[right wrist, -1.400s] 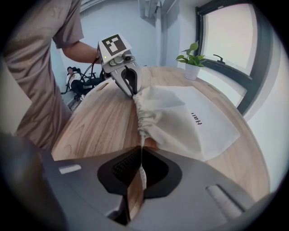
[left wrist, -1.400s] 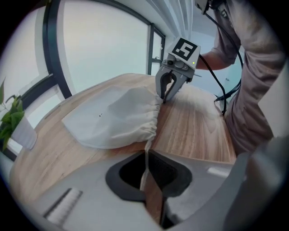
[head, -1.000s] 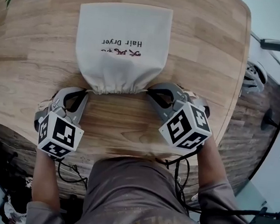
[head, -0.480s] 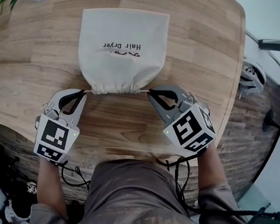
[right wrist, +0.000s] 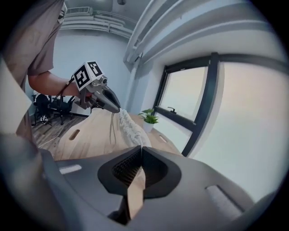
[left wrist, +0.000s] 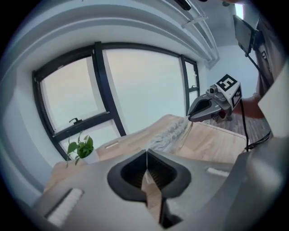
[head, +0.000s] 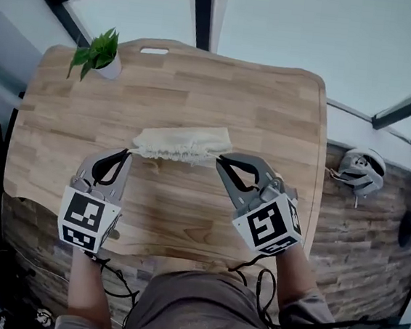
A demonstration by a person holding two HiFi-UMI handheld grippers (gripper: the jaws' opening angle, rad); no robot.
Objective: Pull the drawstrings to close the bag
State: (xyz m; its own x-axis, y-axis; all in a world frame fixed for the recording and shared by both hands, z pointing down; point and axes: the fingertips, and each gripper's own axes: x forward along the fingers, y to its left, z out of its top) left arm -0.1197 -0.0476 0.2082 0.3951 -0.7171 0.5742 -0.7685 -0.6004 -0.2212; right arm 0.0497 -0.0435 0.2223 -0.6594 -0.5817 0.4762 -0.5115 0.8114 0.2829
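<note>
The cream cloth bag (head: 182, 144) shows from above as a narrow gathered strip, its mouth puckered tight and stretched between both grippers over the wooden table (head: 269, 116). My left gripper (head: 126, 152) is shut on the drawstring at the bag's left end. At the right end my right gripper (head: 219, 158) is shut on the other drawstring. In the left gripper view the gathered bag (left wrist: 171, 134) runs from my shut jaws to the right gripper (left wrist: 189, 118). The right gripper view shows the bag (right wrist: 131, 128) reaching to the left gripper (right wrist: 118, 109), a loose cord hanging below it.
A small potted plant (head: 99, 52) stands at the table's far left corner. Dark-framed windows lie beyond the table's far edge. A white device (head: 358, 169) sits on the wood floor to the right. Cables hang by the person's body at the near edge.
The bag lay flat with its print showing; now only its gathered mouth shows, held between the grippers. The head view has swung up and both grippers sit higher and wider apart.
</note>
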